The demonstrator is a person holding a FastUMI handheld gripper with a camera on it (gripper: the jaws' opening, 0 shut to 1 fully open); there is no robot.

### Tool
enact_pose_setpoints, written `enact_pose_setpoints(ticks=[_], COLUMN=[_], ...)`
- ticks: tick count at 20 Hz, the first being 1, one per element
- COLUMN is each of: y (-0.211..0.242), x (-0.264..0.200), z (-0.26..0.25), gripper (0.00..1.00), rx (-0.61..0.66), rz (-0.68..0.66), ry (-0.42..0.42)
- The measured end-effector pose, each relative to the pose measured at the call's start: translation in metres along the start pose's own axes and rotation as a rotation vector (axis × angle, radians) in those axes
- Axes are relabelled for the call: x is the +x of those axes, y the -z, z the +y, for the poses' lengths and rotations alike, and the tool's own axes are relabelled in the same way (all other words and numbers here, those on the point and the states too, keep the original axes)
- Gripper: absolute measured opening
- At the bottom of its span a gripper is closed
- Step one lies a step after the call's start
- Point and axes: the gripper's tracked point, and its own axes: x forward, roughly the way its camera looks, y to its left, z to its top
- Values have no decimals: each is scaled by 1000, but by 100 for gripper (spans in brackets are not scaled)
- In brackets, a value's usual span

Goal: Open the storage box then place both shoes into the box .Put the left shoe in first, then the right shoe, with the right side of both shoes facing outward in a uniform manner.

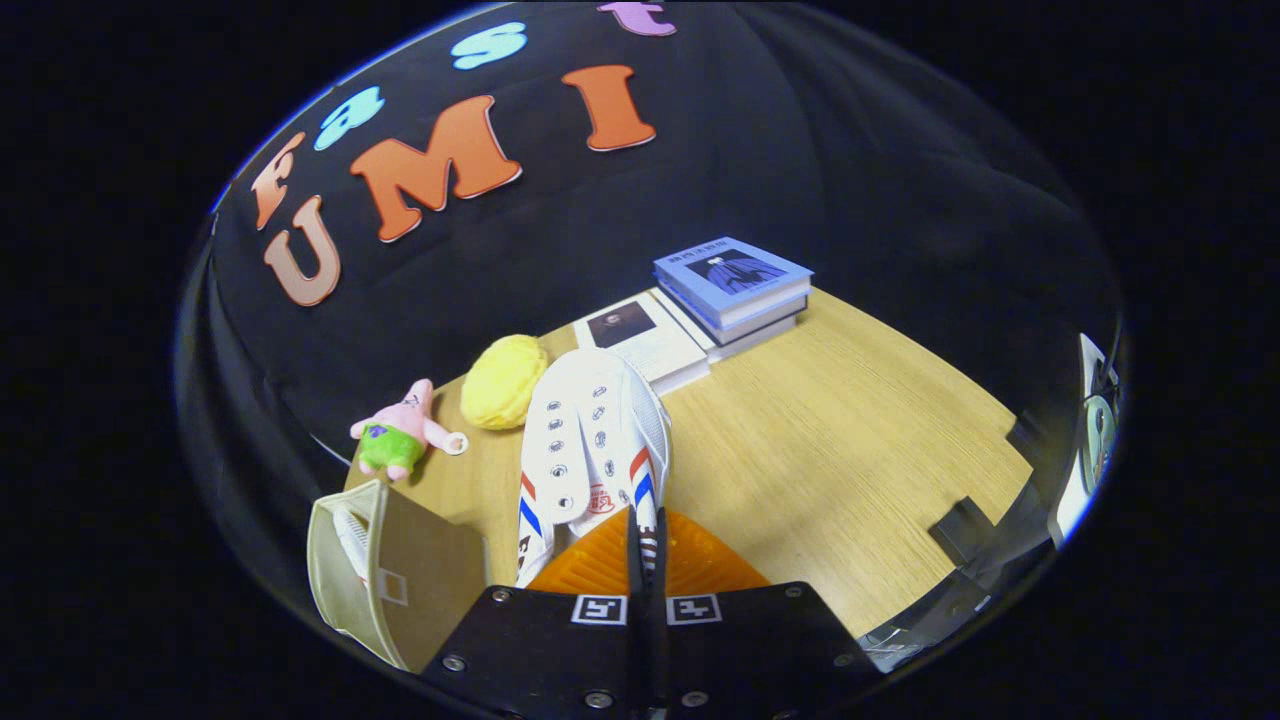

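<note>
A white canvas lace-up sneaker (592, 440) with red and blue side stripes hangs from the gripper (646, 545), its toe pointing away at 12 o'clock above a pale wooden tabletop (850, 450). The two fingers are pressed almost together on the thin collar at the shoe's heel, so the jaws are closed on the sneaker. At about 9 o'clock from the fingers, low and close, stands a beige plastic storage box (345, 560) with its flap-like door (430, 575) swung open; something white shows inside it, possibly the other shoe, though I cannot tell. Beyond the shoe's toe lie a yellow knitted round cushion (503, 380) at 11 o'clock, a pink star-shaped plush toy (405, 432) in green shorts at 10 o'clock, and stacked blue and white books (735, 285) at 1 o'clock.

The sneaker looks light and soft; canvas will bend and the toe may droop or swing. The heel collar is a sensible hold, being thin enough to pinch, while the rubber sole offers a firmer alternative.
</note>
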Motion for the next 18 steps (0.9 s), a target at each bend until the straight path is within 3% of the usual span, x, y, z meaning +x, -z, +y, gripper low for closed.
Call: enact_pose_setpoints(ticks=[4, 10, 18], y=[1, 37, 89], x=[-15, -24, -18], z=[75, 173, 225], gripper=[0, 0, 0], rx=[-43, -88, -211], rz=[0, 54, 97], ry=[-118, -257, -279])
